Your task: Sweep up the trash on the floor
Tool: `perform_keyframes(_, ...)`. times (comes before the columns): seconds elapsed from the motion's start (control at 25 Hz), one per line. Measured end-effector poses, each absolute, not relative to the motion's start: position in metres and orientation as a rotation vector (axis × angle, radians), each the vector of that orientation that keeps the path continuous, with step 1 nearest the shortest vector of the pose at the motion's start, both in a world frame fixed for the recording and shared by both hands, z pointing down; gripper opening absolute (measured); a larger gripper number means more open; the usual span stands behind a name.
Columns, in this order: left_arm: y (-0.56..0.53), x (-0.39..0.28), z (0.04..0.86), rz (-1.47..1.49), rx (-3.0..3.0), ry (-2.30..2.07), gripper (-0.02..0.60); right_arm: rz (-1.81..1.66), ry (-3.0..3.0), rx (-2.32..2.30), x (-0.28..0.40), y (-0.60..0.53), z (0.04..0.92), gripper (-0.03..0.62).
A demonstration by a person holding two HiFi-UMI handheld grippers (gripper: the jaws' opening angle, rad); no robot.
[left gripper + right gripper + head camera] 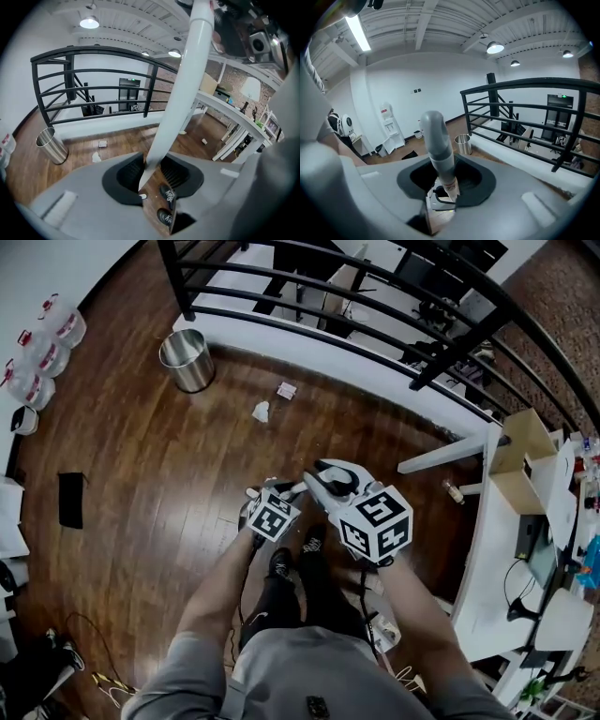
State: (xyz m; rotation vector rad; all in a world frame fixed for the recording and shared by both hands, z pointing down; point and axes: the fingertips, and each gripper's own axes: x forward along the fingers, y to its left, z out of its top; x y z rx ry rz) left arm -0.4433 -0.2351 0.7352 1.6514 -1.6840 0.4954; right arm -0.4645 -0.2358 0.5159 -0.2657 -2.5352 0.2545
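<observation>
Dark wood floor (141,474), black railing (176,277), steel bin (187,360), crumpled paper (261,411).

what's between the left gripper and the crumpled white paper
Only bare wood floor, in the head view, between the left gripper and the crumpled white paper.

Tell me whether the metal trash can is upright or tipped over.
Upright. The metal trash can stands on its base on the wood floor, round open mouth facing up, beside the black railing.

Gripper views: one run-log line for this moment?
left gripper shut on white handle | right gripper shut on grey-capped handle | crumpled paper, wrapper on floor, unswept
</observation>
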Motion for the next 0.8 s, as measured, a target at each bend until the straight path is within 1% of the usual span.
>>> perform_keyframes(0.28, -0.334, -0.499, 0.736, 0.495, 1.632, -1.705, 0.121, 0.302, -2.562, -0.236, -0.515, -0.344, 0.517, 0.092)
perform_keyframes(0.56, -0.433, -0.557, 0.733, 0.535, 1.603, -1.771, 0.124, 0.246, -2.581, -0.249, -0.554, -0.432, 0.514, 0.092)
perform_keyframes(0.8, -0.5, -0.581, 0.723, 0.58, 1.642, -1.79, 0.126, 0.215, -2.618, -0.236, -0.566, -0.488, 0.504, 0.094)
